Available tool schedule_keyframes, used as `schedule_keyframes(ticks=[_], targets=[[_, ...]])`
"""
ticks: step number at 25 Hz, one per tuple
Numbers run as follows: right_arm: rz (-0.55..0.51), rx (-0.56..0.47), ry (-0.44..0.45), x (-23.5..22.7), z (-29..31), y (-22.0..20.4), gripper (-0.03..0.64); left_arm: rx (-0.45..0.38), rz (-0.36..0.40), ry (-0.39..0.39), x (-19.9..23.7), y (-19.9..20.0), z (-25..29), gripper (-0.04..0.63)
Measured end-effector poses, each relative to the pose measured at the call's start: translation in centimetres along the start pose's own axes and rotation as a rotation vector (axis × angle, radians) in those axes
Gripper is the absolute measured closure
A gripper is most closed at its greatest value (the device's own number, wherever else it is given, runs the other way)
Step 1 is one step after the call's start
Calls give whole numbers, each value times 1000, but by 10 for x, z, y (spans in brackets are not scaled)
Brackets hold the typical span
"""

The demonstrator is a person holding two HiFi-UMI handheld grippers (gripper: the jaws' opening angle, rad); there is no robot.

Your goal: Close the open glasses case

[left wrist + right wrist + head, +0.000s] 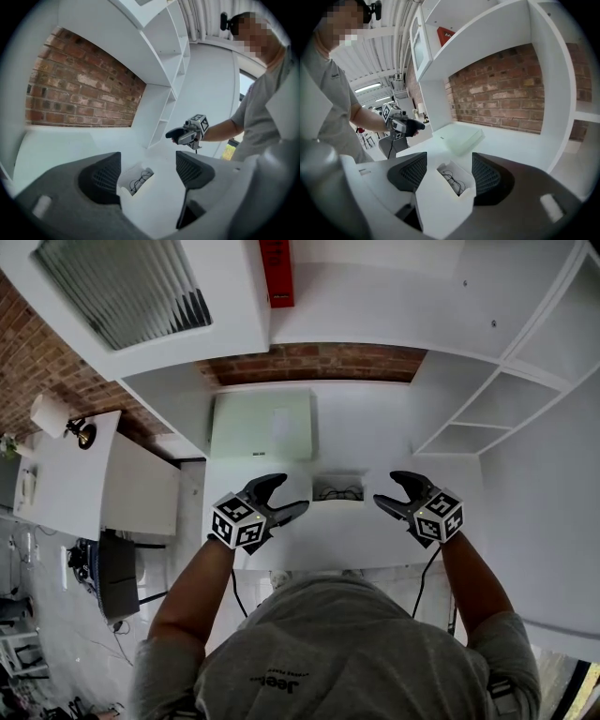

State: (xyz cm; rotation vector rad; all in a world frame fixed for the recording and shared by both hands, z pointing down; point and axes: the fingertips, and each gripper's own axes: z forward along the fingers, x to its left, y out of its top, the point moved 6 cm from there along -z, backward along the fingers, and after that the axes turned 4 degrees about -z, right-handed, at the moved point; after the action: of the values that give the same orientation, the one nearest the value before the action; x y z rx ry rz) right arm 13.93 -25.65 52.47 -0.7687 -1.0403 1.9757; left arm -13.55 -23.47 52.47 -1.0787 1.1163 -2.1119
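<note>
Brick wall (319,362) at top centre behind a white desk (384,427); white shelves (506,404) upper right; lamp (56,416) on a side table (84,493) at left.

You wear a grey short-sleeved T-shirt (347,657) with small dark lettering on the chest. The left tool (290,495) and right tool (388,489) are dark grey, with curved, grid-textured jaws; each bears a white cube (238,521) of black square markers and trails a thin black cable (427,576).
</note>
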Motion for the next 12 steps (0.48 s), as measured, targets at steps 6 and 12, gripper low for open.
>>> schedule_keyframes(ticks=[6, 12], targets=[[-76, 108, 77, -5, 29, -26, 278, 141, 68, -55, 15, -27, 30, 169], [-164, 207, 133, -14, 61, -60, 228, 264, 187, -59, 32, -58, 60, 130]])
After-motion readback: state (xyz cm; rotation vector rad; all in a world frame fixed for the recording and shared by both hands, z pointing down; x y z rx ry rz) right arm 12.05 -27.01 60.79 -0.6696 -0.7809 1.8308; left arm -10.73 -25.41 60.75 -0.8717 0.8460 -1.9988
